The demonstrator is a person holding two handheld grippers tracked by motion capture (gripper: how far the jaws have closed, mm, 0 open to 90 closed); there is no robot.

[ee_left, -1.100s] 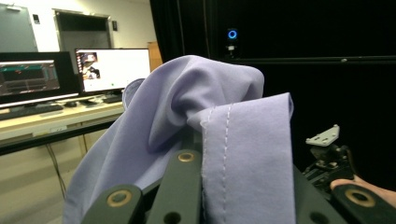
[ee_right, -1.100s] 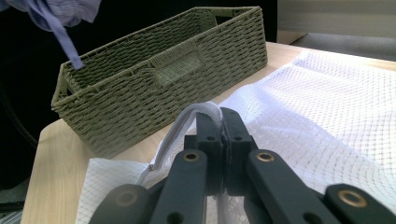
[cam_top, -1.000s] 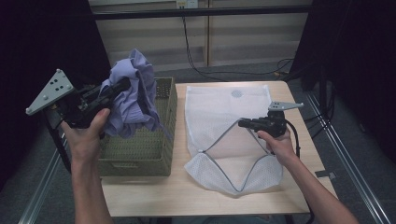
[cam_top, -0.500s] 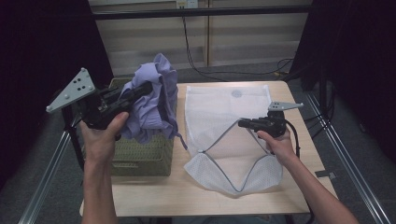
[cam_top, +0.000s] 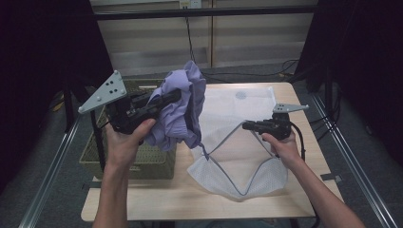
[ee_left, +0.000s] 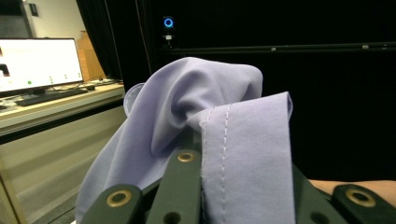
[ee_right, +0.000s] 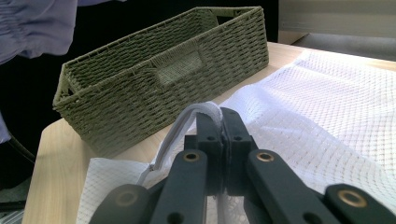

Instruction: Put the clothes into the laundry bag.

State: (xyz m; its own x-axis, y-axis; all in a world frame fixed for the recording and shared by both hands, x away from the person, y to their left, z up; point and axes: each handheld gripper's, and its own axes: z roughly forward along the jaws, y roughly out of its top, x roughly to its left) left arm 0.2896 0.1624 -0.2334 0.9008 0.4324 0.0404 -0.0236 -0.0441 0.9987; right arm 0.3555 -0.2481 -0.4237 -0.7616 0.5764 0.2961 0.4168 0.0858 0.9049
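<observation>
Lilac garment (cam_top: 178, 111) pinched in left tongs (cam_top: 177, 95), held raised between wicker basket (cam_top: 128, 159) and white mesh laundry bag (cam_top: 237, 142), judged ready for loading into bag. Zipper edge of bag gripped in right tongs (cam_top: 246, 126), pressed together on it, mouth lifted open. Bag and basket supported on pale wood surface (cam_top: 304, 190). Room dark; monitor (ee_left: 39, 63) lit on side bench.

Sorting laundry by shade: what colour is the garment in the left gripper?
Pale lilac garment, clearest in the left gripper view.
</observation>
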